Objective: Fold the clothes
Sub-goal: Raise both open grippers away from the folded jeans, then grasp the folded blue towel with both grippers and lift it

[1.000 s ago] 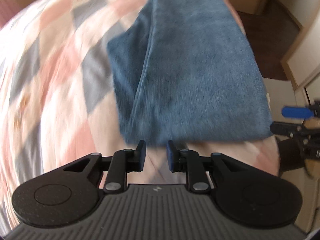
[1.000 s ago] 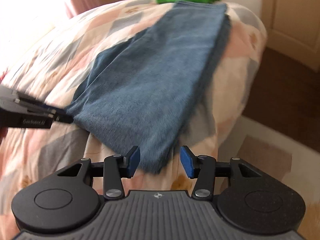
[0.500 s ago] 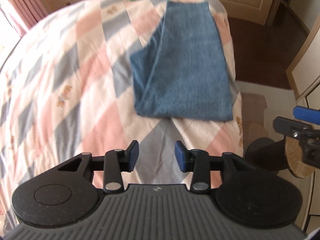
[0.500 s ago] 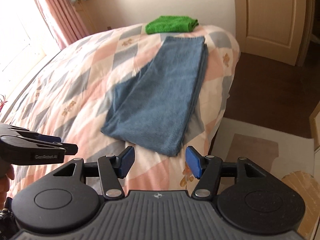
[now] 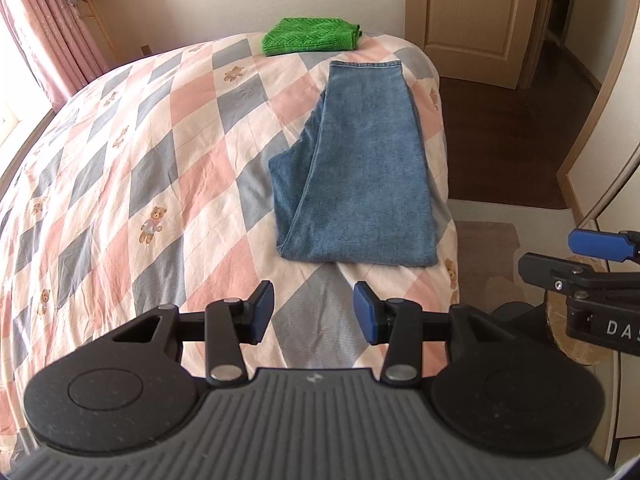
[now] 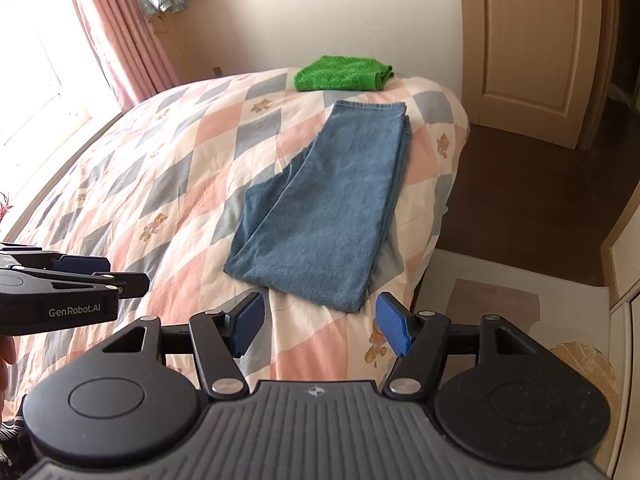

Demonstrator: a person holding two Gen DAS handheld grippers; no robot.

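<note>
Already the blue jeans lie folded lengthwise on the bed, one leg on top of the other, in a long strip near the right edge of the patterned cover. Its far end reaches almost to a folded green cloth at the far side of the bed, but does not touch it. On the left side of the strip a part of the lower layer sticks out a little. The first fold seems to be done; what is probably left is to fold the strip across its length, once or twice, into a compact packet.

Both tools are empty and hover above the near part of the bed, apart from the jeans. The left gripper has its blue pads apart with nothing between them. The right gripper is also spread wide and holds nothing. Neither tool touches the cloth now, so the next grasp is not yet begun.
</note>
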